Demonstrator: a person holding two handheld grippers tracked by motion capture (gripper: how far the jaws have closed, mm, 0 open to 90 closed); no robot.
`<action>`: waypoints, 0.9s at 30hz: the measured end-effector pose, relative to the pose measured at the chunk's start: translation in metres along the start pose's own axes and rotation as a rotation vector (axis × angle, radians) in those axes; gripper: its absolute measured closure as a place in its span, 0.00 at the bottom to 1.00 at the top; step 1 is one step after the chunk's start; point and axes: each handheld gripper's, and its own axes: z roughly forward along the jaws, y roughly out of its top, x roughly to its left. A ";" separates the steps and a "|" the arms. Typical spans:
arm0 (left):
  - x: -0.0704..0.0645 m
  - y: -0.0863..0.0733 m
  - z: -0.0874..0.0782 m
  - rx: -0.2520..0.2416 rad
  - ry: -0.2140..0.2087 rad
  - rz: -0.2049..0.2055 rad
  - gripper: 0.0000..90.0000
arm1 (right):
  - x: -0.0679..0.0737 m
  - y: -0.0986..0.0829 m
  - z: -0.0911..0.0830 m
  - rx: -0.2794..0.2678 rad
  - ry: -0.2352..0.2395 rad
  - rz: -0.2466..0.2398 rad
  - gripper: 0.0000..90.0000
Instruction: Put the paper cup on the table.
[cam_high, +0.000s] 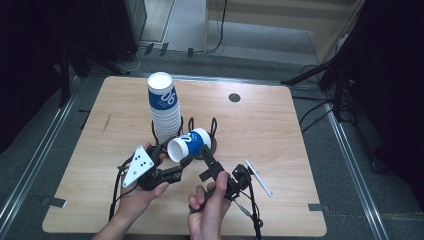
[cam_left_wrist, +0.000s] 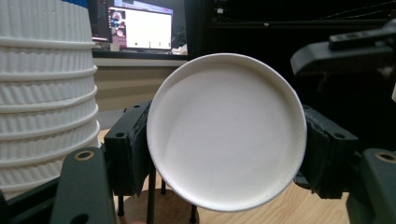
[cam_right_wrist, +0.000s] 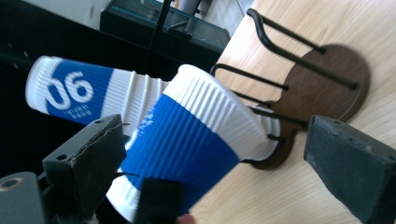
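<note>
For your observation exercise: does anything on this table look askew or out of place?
Yes. One paper cup lies tipped on its side in the left gripper, while the stack of cups stands upright in the wire holder.

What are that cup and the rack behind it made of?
Cup: looks like paper, with a matte, ribbed blue-and-white sleeve and a rolled rim. Rack: thin black rods, probably metal wire, on a dark round base that looks like wood.

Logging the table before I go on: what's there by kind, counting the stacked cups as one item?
Stack of blue-and-white paper cups: 1
Single cup, clamped in the left gripper: 1
Wire cup rack: 1
White strip: 1
Total: 4
</note>
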 end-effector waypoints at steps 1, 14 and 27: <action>-0.001 0.000 0.000 0.000 -0.001 0.001 0.33 | 0.001 0.000 0.000 0.002 0.007 0.022 0.06; -0.008 -0.002 0.002 -0.024 -0.021 0.047 0.33 | -0.003 0.002 0.009 0.074 0.033 0.235 0.05; -0.012 -0.004 0.002 -0.039 -0.051 0.062 0.33 | -0.011 0.006 0.021 0.126 0.049 0.360 0.05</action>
